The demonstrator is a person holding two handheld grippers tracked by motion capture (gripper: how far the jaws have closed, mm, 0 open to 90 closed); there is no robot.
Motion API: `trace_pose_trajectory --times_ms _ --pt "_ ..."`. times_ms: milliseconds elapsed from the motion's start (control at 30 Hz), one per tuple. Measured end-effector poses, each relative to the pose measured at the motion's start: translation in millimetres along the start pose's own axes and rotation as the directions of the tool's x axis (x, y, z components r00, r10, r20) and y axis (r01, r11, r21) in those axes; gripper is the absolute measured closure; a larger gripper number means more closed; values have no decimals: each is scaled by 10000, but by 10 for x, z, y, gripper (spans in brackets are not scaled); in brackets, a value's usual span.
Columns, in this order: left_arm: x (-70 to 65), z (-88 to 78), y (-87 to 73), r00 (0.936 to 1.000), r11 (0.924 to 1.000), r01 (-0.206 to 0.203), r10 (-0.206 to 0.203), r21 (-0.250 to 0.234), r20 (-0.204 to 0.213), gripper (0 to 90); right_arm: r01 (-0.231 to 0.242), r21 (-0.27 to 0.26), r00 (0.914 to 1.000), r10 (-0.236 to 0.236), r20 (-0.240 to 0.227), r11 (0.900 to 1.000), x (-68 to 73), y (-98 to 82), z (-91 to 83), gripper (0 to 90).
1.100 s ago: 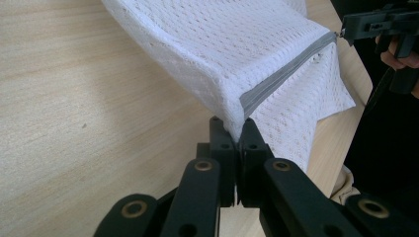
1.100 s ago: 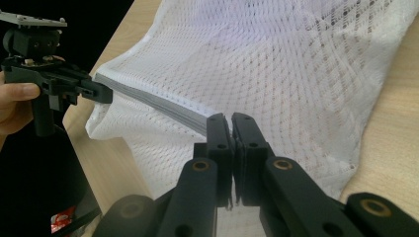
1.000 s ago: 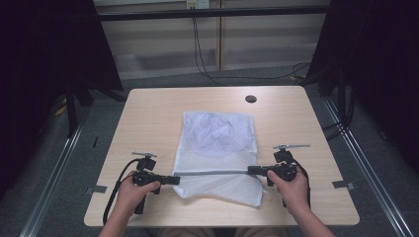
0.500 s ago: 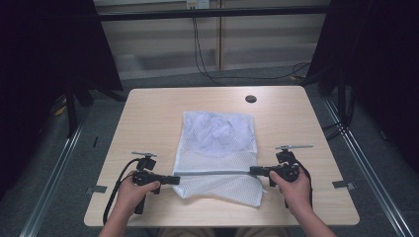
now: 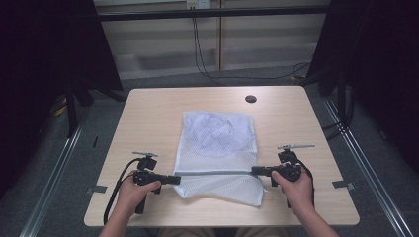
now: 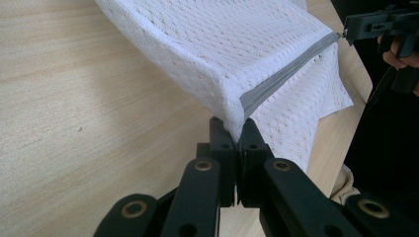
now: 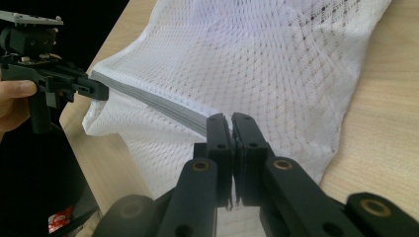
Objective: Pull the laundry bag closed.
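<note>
A white mesh bag (image 5: 218, 150) lies at the centre of the wooden surface (image 5: 148, 113), its grey zipper (image 5: 217, 172) stretched taut between two claws. The left claw (image 5: 176, 179) and right claw (image 5: 255, 171) each clamp one zipper end, lower frame. A dark round disc (image 5: 250, 98) sits well apart, upper right of the bag.

Mesh bag (image 5: 218, 148) centred on table (image 5: 148, 113), hole (image 5: 250, 98) behind

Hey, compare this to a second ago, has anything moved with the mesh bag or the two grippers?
Nothing visibly changed. The left gripper and the right gripper stay clamped on opposite ends of the grey zipper strip of the white mesh bag, stretched between them, and the bag lies on the table as before.
</note>
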State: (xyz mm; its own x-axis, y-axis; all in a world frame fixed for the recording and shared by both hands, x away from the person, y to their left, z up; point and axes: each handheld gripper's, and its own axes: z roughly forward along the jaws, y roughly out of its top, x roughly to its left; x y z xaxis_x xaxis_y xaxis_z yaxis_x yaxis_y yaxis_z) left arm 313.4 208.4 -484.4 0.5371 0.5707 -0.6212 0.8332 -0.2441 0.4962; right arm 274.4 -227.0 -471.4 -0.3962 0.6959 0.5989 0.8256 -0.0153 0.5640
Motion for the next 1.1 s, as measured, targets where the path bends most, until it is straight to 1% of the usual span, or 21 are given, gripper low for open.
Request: trace_pose_trajectory --times_ms 67,133,367,433,500,567,600,700,833,967,1000,1033,1100 --pt "1 -1 1 10000 10000 -8 8 -2 8 883 1 -14 10000 -1 -21 10000 -1 0 -1 868" --pt "-6 4 -2 9999 9999 104 -104 14 74 883 -3 -25 10000 3 -26 10000 -1 0 -3 868" --pt "3 -1 0 10000 10000 -14 14 19 -4 883 34 -5 10000 -34 -4 10000 -4 -4 -1 868" --pt "-1 -2 -5 9999 9999 150 -150 -28 19 883 -1 33 10000 1 69 10000 -8 -3 -7 869" --pt "3 -4 -4 10000 10000 90 -90 -32 -15 883 -2 10 10000 2 62 10000 -21 -8 -15 869" --pt "-1 -1 -5 9998 9999 171 -171 -17 39 883 -1 26 10000 0 93 10000 -24 -9 -20 869" --pt "5 -3 -3 10000 10000 87 -87 17 0 883 3 34 9999 -4 104 10000 -24 -9 -20 869" --pt "-2 -1 -5 9998 9998 181 -181 -16 52 883 25 62 9999 -26 113 10000 -19 -8 -24 868" --pt "1 -2 -3 9999 9999 103 -103 -21 49 883 66 46 9999 -66 103 10000 -19 -12 -36 869" --pt "-1 -4 -2 9999 9999 133 -133 -17 25 883 75 94 9999 -76 100 9999 -22 -14 -38 869" --pt "12 -14 1 10000 10000 45 -46 41 70 882 81 103 9998 -83 178 9999 -22 -16 -40 869" --pt "9 -16 2 9998 9999 114 -114 -2 148 883 57 52 9999 -57 117 10000 -32 -19 -41 869" --pt "13 -18 3 9999 10000 50 -50 22 91 883 26 26 9999 -27 129 10000 -33 -25 -46 868"
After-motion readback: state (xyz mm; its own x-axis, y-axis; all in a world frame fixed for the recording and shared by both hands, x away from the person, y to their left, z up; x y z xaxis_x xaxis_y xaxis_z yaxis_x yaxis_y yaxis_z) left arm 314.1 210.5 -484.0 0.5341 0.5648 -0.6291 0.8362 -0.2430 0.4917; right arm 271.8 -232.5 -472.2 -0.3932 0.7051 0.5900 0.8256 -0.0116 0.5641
